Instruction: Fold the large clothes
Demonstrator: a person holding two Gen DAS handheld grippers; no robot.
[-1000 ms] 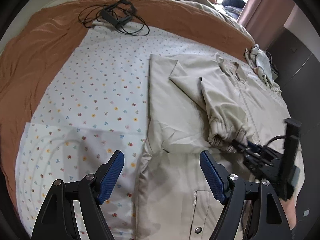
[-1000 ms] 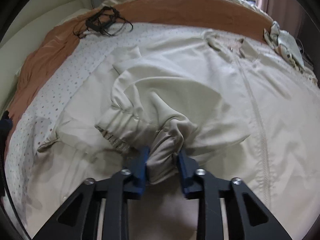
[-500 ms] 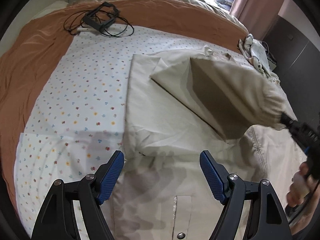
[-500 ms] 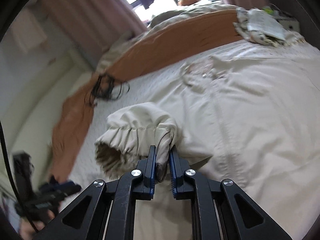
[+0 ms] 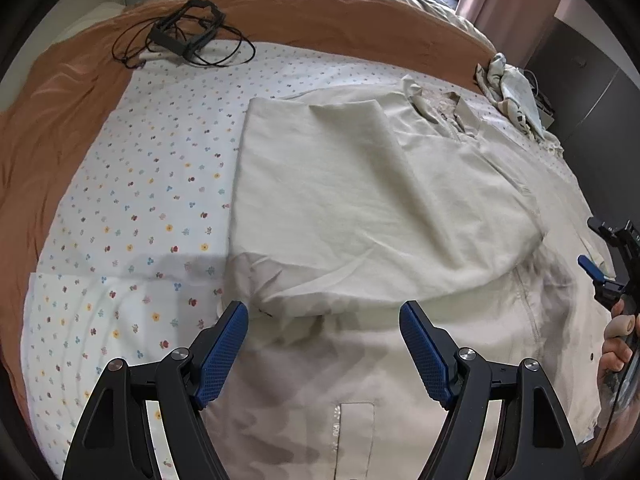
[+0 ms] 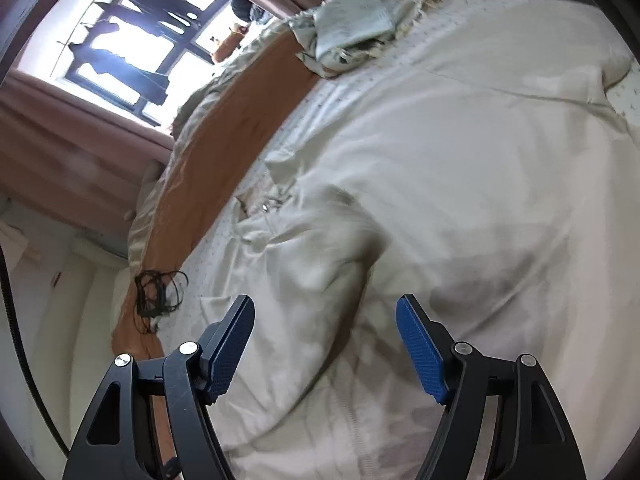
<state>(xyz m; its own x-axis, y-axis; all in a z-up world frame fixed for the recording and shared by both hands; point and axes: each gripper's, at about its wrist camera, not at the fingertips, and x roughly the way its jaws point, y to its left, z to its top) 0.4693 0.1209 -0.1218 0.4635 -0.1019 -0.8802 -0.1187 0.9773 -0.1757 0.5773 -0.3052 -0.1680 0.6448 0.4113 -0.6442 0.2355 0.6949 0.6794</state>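
Observation:
A large beige jacket [image 5: 360, 216] lies spread on the bed, its left side and sleeve [image 5: 420, 184] folded over the front. My left gripper [image 5: 324, 356] is open and empty, hovering above the jacket's lower left part near a pocket [image 5: 354, 436]. My right gripper [image 6: 325, 350] is open and empty above the jacket [image 6: 460, 184], with the view tilted. It also shows in the left wrist view [image 5: 600, 272] at the right edge, held by a hand.
The bed has a floral sheet [image 5: 152, 184] and an orange blanket [image 5: 60, 120] along its far side. A black cable bundle [image 5: 184, 38] lies at the far left. A crumpled patterned cloth [image 5: 516, 96] sits at the far right. A window [image 6: 132, 40] is behind.
My right gripper carried the sleeve cuff across the jacket to the right, then opened and let it go. The sleeve now lies flat over the front. My left gripper stayed open and shifted slightly.

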